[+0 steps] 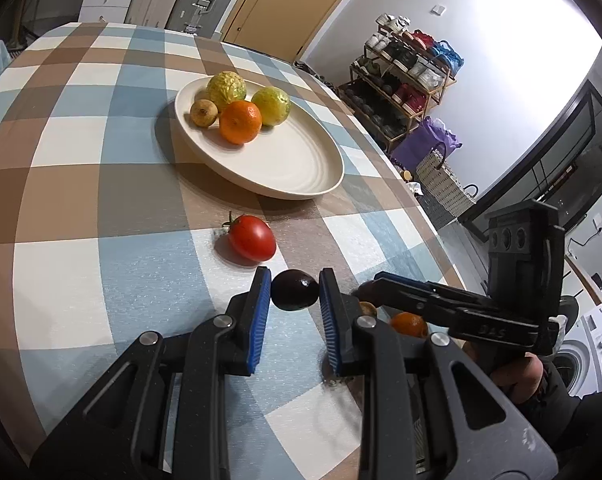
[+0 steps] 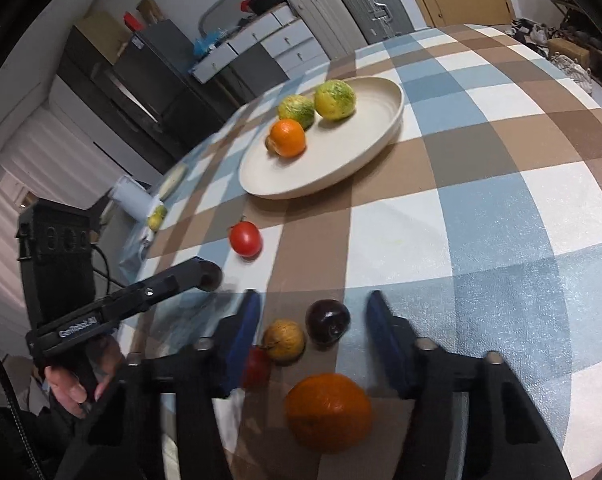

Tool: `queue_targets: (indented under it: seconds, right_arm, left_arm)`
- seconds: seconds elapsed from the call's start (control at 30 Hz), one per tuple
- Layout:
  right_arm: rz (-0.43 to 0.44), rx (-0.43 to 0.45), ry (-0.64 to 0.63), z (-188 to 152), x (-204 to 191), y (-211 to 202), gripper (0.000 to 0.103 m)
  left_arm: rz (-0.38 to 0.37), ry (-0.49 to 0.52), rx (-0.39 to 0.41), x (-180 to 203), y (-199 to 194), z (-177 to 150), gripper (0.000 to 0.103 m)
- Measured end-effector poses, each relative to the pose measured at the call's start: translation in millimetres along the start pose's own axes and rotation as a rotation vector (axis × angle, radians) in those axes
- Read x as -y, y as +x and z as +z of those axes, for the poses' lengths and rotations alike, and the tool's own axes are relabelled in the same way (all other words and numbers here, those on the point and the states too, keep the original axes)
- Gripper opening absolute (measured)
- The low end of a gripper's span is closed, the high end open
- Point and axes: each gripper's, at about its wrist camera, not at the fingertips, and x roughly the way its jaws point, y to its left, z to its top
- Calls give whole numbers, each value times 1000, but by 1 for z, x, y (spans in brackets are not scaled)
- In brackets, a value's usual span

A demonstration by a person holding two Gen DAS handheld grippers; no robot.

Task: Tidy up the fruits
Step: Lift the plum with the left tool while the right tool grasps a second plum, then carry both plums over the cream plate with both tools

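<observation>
Left wrist view: the left gripper (image 1: 294,271) has its jaws clenched on a dark fruit (image 1: 294,291), a blue pad against each side, just above the checked surface (image 1: 81,200). A tomato (image 1: 251,238) lies just beyond it, well short of the plate (image 1: 293,156). The plate sits farther off and carries four fruits at its far left end: two yellow-green fruits (image 1: 226,86), an orange (image 1: 240,122) and a small brown fruit (image 1: 203,112), all crowded together. To the right the right gripper (image 1: 365,290) reaches in low over the surface, gripped by a hand (image 1: 517,376). Seen side-on here, I cannot tell how its jaws stand. Under it lie a tan fruit (image 1: 368,309) and a loose orange (image 1: 409,324).

Right wrist view: the right gripper (image 2: 313,296) has its jaws released and wide apart, their outlines blurred. Between them on the surface lie the tan fruit (image 2: 284,340) and a second dark fruit (image 2: 327,322), touching each other. The right pad stands clear of the second dark fruit. The left pad is just beside the tan fruit. The loose orange (image 2: 328,412) lies nearer, between the arms. A small red fruit (image 2: 257,366) shows partly behind the left finger. The left gripper (image 2: 209,274) comes in from the left with the dark fruit at its tip. The tomato (image 2: 245,240) lies beyond it and the plate (image 2: 301,176) farther still.
</observation>
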Motion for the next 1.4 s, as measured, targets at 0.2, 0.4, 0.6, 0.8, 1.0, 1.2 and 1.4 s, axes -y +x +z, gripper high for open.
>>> queue_targets:
  seconds: [0.2,0.4,0.6,0.8,1.0,1.2,1.4]
  right_arm:
    - [-44,-12,-13,-2,-1,5,25]
    - [-19,18,0,-1,2,2,24]
    - [17,65,13,9,8,-7,24]
    - [51,97,30,23,17,-12,24]
    - [80,119,23,41,20,-10,24]
    - [111,146,-13,77,16,-5,24]
    - [140,163,-71,117,3,10,24]
  left_arm:
    - [9,-8,8,-5,-4,0,22]
    - [24,-10,23,-10,-8,5,22]
    - [45,-4,36,-14,-9,17,22]
    - [73,9,56,-16,-8,37,22]
    - [98,19,68,-18,0,62,22]
    - [113,30,72,-18,20,88,22]
    - [139,44,66,-23,43,111,22]
